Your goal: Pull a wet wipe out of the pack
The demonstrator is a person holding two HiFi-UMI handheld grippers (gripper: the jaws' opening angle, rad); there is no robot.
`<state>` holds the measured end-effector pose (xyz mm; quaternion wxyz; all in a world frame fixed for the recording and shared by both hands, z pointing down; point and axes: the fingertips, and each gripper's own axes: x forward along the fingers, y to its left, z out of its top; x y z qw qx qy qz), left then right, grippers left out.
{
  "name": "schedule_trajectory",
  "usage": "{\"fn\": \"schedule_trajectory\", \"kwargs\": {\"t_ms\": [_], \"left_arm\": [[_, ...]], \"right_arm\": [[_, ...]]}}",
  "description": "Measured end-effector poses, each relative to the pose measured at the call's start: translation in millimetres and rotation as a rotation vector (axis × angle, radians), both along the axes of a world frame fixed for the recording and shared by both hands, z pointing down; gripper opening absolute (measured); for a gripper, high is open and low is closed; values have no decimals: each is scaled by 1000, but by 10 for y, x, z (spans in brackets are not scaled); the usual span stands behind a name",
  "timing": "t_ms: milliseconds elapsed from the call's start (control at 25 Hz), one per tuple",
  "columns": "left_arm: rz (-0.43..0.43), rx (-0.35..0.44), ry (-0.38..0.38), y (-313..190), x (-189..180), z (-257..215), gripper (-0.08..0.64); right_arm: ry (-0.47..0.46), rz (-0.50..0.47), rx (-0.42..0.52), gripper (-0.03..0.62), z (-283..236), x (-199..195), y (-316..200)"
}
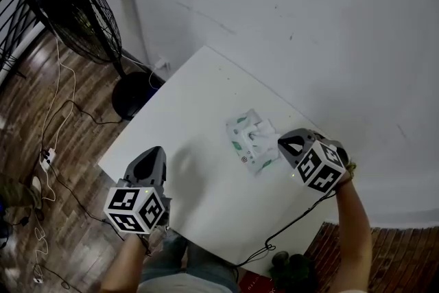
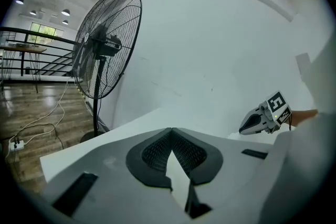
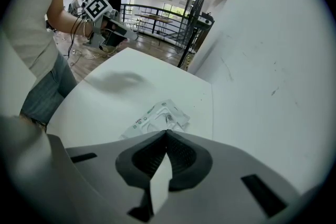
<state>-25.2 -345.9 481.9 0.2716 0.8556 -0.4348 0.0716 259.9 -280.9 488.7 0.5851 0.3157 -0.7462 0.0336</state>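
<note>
Pack (image 1: 252,141) is lying flat on the white counter (image 1: 199,99), a little right of centre in the head view, with its white and green face turned up. Right tool (image 1: 283,145) is hovering just right of the pack in that view, its nose pointing toward it. In the right gripper view its jaws are meeting at the tips with nothing between them, and the pack is showing just beyond those tips, at mid-frame.

Left tool (image 1: 153,151) is hanging at the lower left of the head view, over the counter's near edge and well apart from the pack. In the left gripper view its jaws are likewise pressing together at the tips and gripping nothing. They are facing the pale wall (image 2: 210,50), with the right tool appearing small at the right of that frame.

Fan (image 1: 68,0) is standing on the wood floor (image 1: 41,147) at the upper left of the head view, near the counter's far corner. Cables (image 1: 58,113) are trailing over the floor along the left edge.
</note>
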Motion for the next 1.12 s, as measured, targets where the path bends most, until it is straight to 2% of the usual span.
{"fn": "schedule_trajectory", "kwargs": {"t_ms": [1120], "left_arm": [[43,56,56,123,-87,-324,11]], "right_arm": [[69,84,102,2,-605,-41,254]]}}
